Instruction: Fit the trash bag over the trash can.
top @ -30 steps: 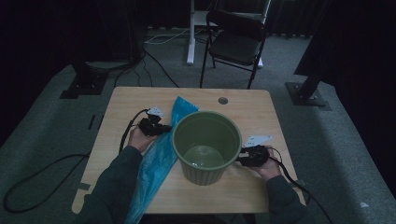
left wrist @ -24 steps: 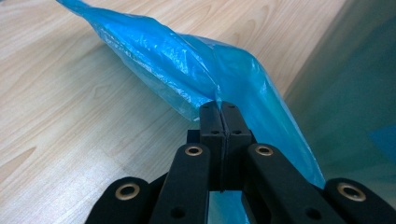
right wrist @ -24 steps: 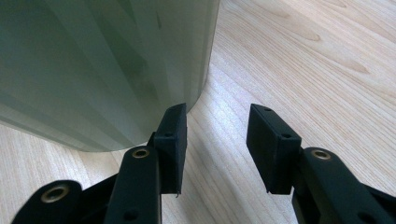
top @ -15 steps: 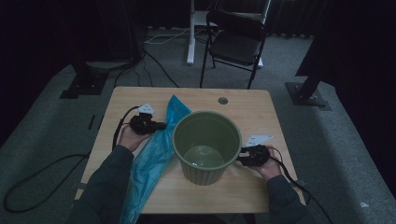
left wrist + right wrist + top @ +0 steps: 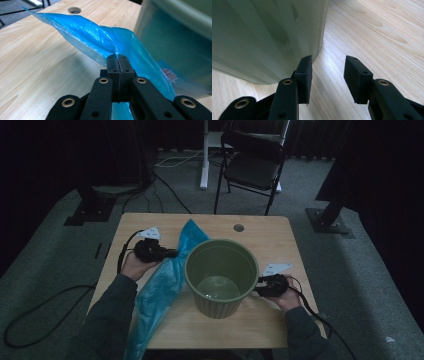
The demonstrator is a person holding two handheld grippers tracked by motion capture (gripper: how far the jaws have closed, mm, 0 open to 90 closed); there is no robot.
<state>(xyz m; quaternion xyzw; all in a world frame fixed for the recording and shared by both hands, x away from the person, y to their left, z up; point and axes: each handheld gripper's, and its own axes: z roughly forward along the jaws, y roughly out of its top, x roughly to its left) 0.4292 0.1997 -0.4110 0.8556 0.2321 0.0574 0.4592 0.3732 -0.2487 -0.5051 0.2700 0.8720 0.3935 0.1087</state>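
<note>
A green ribbed bin [image 5: 222,275] stands on the wooden table [image 5: 280,245], mouth up. A blue plastic bag [image 5: 165,280] lies along its left side, from the table's back to past the front edge. My left gripper [image 5: 172,253] is shut on the bag's edge, and its pads [image 5: 117,65] pinch the blue film [image 5: 100,42] just left of the bin wall [image 5: 175,40]. My right gripper [image 5: 257,287] stands open at the bin's right side, low by the table. Its left finger [image 5: 304,75] sits against the bin wall [image 5: 267,37], with bare wood between the jaws.
A round cable hole [image 5: 238,227] sits near the table's back edge. Behind the table stand a black folding chair [image 5: 252,167] and a white stand leg [image 5: 204,155]. Cables trail from both grippers over the table edges to the grey carpet.
My left gripper has risen and moved toward the back of the table, drawing the bag's edge up with it. The right gripper and the bin have stayed put.
</note>
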